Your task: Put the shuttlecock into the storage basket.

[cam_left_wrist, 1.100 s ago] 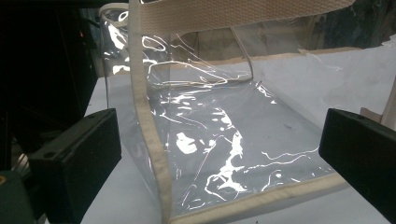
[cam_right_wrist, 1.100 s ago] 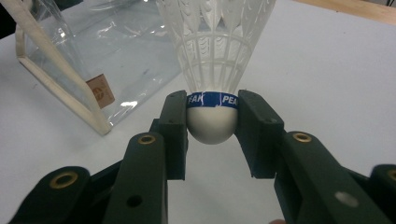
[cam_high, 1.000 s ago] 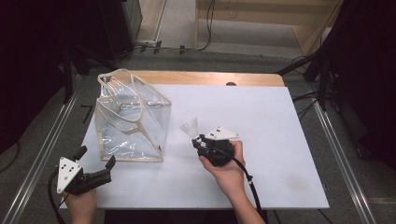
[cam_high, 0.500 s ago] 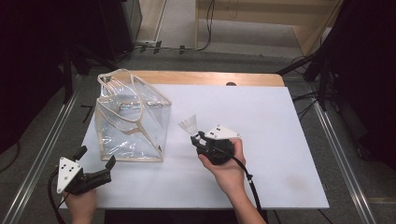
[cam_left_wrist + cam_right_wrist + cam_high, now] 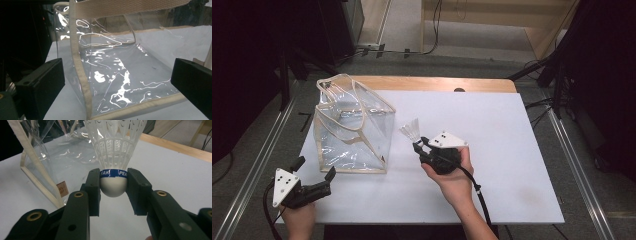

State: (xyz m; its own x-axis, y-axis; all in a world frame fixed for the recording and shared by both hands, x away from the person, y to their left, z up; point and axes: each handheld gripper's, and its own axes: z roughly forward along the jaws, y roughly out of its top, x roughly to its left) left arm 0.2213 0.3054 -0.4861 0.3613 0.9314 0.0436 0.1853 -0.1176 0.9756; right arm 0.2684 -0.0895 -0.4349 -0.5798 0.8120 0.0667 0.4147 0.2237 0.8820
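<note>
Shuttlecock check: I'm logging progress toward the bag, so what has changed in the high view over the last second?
The right gripper has carried the shuttlecock slightly up the picture, toward the far edge; the move is small. It stays clamped on the cork base. The left gripper stays open in front of the bag, which has not moved.

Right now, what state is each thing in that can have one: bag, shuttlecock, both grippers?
Clear bag: upright, top open, nothing visible inside.
Shuttlecock: clamped by its cork base, outside the bag.
Right gripper: shut on the shuttlecock.
Left gripper: open, holding nothing, facing the bag.
</note>
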